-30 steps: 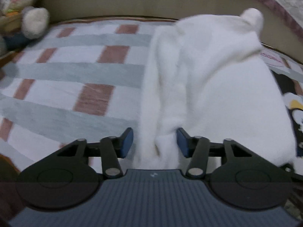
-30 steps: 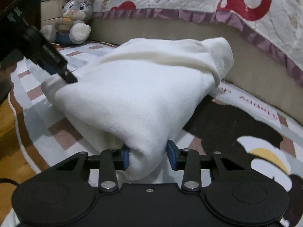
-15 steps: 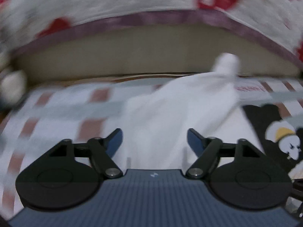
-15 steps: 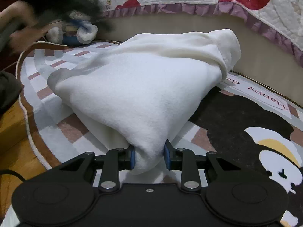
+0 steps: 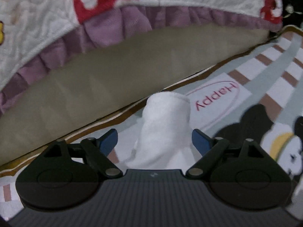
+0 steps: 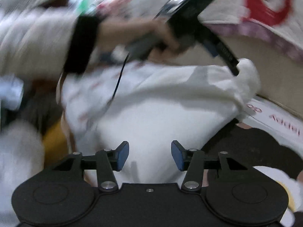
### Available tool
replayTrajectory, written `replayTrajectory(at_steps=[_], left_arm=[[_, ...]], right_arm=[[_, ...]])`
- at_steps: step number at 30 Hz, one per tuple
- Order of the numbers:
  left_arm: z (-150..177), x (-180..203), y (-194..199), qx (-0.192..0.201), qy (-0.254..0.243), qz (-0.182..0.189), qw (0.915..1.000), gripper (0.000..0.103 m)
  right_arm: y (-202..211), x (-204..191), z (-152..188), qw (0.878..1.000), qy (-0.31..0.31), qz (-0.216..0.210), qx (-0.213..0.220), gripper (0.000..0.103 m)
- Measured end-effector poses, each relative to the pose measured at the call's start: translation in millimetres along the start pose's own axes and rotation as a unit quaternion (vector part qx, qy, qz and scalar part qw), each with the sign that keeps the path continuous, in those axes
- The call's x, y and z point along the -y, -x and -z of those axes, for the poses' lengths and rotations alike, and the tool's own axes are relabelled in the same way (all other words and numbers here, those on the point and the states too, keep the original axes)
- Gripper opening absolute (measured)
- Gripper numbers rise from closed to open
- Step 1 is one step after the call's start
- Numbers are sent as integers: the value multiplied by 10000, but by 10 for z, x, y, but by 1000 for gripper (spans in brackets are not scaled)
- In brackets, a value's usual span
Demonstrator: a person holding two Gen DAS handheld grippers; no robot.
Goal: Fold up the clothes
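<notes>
Left gripper [image 5: 154, 140]: jaws spread wide, a rolled white end of the garment [image 5: 166, 124] sits between them, neither pad touching it. A second ago those jaws were narrower around a bunched fold near the patterned rug's striped side; since then the gripper has let go and swung across to the far end by the "Happy" print. Right gripper [image 6: 150, 156]: jaws spread, cloth lying between and past them but not pinched; half a second ago they were pressed on a corner of the garment [image 6: 151, 113], so that corner is now released. In the right view the left gripper [image 6: 234, 70] reaches over the garment with its tip at the bunched far end; view is motion-blurred, so contact there cannot be confirmed. A hand [image 6: 162, 37] holds that gripper, with a sleeve [image 6: 37, 37] and dark wrist strap behind. Garment lies in a lumpy, doubled-over heap on the rug [image 5: 274, 71], well short of flat, its far end beside the beige bed base [image 5: 113, 75] under a quilt [image 5: 37, 19] with a purple frill. Judgement: both releases suggest one fold has been set down and the hands are regripping, left going for the far end. Fold looks loose and uneven, so more tidying is likely needed. Risk: thick fleece may spring back open once nothing holds it.
</notes>
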State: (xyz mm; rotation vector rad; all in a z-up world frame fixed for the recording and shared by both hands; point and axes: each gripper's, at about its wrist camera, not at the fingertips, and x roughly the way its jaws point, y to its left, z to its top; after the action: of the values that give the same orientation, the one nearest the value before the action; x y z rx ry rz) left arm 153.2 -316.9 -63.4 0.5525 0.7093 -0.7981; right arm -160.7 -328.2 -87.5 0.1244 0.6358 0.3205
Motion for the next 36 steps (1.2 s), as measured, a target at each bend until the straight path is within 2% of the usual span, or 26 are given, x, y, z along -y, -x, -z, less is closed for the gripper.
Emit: replayTrajectory(at_steps=[1,2,3,5,8,12,13,14,16,17,18,19,20,21,22,23,26,29,30,33,34,36], left_arm=[[1,50,-139,-227,-172,-108,9995,46],[2,98,-271,-449,-339,-216,9982,23],[8,124,-344,-609,-458,-333,9965,23],[-15,140,-353,-556,-662,-509,9950,16],[-120,-8,-274,-288,-385,-799,9956,14],[-144,-247,-402,-222,32,-964,9951,13],[-112,-291,-462,-176,-24,-1300,9914,2],[-81,-342,-515,-133,-56,-1597,9871,2],[-33,-563,-500,-69,311,-1535,9876,5],[5,-726,-432,-1,729,-1170,9905,7],[43,-842,-360,-10,1047,-954,9899,7],[81,-953,-289,-24,1330,-748,9883,14],[120,-1008,-221,-91,1328,-642,9890,26],[165,-1043,-144,-110,1254,-609,9902,33],[237,-1079,-32,-85,1200,-602,9909,51],[310,-1115,81,-57,1147,-583,9917,61],[603,-1254,385,21,1103,-108,9938,73],[909,-1329,483,-138,1326,349,9905,81],[997,-1350,473,-235,1412,397,9889,84],[1284,-1304,261,-801,1619,247,9832,88],[1377,-1316,169,-974,1771,273,9790,89],[1497,-1428,151,-771,2355,553,9672,68]], right_arm=[[-69,63,-52,9997,-205,91,86,56],[-188,60,-57,9997,-112,215,27,56],[-306,56,-61,9994,-19,339,-33,55],[-513,-75,-34,9959,627,629,-187,55],[-600,-264,32,9918,1078,663,-182,55],[-543,-227,105,9970,655,370,-174,55],[-555,-220,138,9972,626,359,-190,55],[-565,-228,174,9971,645,358,-209,55],[-568,-237,209,9970,642,370,-216,55],[-565,-234,213,9971,626,375,-212,55],[-564,-216,208,9973,599,365,-213,55],[-565,-203,205,9974,581,356,-213,55],[-570,-203,206,9975,575,354,-205,55],[-567,-198,211,9978,535,358,-186,55],[-564,-192,215,9980,496,363,-166,55],[-562,-187,220,9982,456,368,-146,55],[-553,-171,233,9987,338,381,-86,55],[-545,-155,247,9990,220,395,-26,55],[-542,-149,251,9990,180,399,-6,55],[-533,-133,265,9991,62,413,54,55],[-531,-128,269,9991,23,417,74,55],[-527,-121,283,9990,-43,430,118,55]])
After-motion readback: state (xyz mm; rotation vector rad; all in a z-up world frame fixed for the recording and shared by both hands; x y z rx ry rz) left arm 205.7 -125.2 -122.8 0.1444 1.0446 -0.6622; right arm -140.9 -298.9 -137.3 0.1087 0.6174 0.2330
